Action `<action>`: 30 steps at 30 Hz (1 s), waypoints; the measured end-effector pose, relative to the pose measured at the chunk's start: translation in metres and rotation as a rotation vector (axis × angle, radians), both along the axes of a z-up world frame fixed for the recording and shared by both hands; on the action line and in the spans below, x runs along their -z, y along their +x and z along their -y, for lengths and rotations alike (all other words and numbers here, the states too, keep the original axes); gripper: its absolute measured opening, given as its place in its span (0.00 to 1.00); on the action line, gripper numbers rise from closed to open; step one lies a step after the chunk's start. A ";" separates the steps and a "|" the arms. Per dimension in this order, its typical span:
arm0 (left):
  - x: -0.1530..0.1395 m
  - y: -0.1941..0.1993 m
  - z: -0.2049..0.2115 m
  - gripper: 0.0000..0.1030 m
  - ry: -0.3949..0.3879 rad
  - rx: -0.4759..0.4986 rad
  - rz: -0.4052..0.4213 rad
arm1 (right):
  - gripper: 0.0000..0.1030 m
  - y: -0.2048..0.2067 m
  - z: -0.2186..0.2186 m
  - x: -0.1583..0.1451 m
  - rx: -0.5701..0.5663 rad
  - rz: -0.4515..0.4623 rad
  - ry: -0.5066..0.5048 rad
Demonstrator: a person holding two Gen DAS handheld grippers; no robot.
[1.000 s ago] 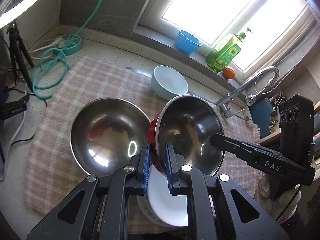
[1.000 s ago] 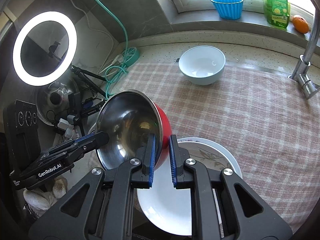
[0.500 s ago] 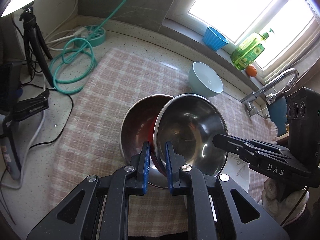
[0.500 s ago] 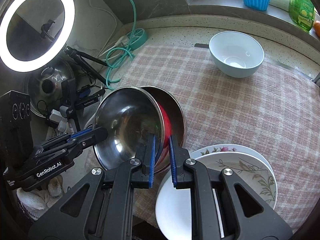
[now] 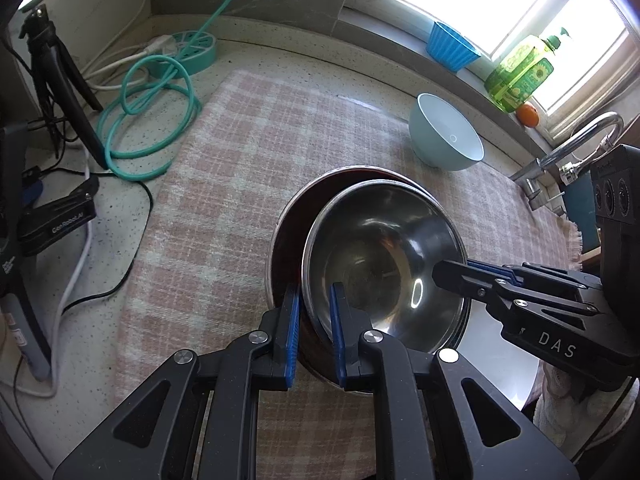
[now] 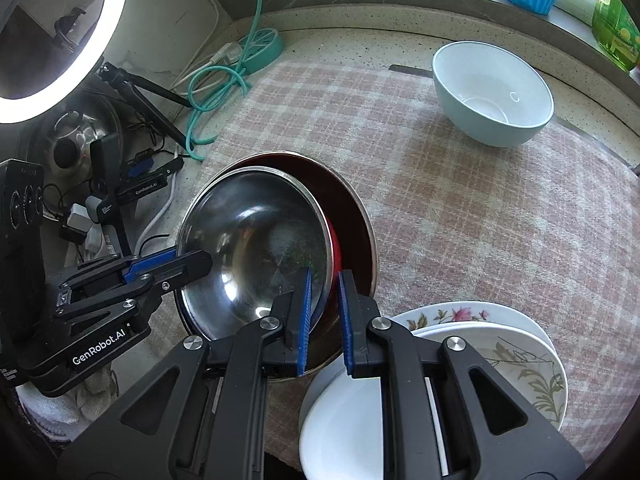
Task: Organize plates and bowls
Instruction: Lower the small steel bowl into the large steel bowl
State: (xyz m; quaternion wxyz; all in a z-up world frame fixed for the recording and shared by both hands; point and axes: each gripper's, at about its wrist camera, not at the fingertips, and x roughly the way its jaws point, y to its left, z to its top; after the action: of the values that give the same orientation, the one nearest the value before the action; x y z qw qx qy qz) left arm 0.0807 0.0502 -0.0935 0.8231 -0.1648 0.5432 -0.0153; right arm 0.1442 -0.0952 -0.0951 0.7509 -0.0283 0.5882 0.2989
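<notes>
A steel bowl with a red outside (image 5: 384,264) (image 6: 256,248) sits tilted inside a second, larger steel bowl (image 5: 292,220) (image 6: 356,216) on the checked cloth. My left gripper (image 5: 314,320) is shut on the near rim of the red-sided bowl. My right gripper (image 6: 323,312) is shut on its opposite rim, and shows in the left wrist view (image 5: 452,274). A stack of white flowered plates (image 6: 520,360) lies right of the bowls. A pale blue bowl (image 5: 446,138) (image 6: 494,94) stands upright farther back.
The pink checked cloth (image 5: 248,160) covers the speckled counter. A teal hose (image 5: 156,120) and cables lie at the left. A ring light (image 6: 60,40) and tripod stand left. A blue cup (image 5: 452,46), soap bottle (image 5: 520,72) and tap (image 5: 576,140) are at the back.
Both grippers carried the red-sided bowl left from above the plates and lowered it into the larger steel bowl. Both stay shut on its rim.
</notes>
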 end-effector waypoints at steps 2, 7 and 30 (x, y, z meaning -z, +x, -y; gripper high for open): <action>0.000 0.002 0.001 0.12 0.007 0.007 -0.002 | 0.13 0.001 -0.001 0.002 -0.001 -0.004 -0.014; 0.001 0.007 0.003 0.12 0.029 0.021 -0.006 | 0.13 0.002 -0.003 0.001 -0.005 0.012 -0.033; 0.001 0.008 0.010 0.13 0.082 0.044 -0.025 | 0.26 0.000 -0.006 0.001 -0.025 0.003 -0.031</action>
State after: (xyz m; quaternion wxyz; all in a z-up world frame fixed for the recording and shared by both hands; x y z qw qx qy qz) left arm 0.0887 0.0404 -0.0947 0.8217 -0.1190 0.5573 -0.0088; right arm 0.1441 -0.0895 -0.0961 0.7475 -0.0476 0.5913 0.2989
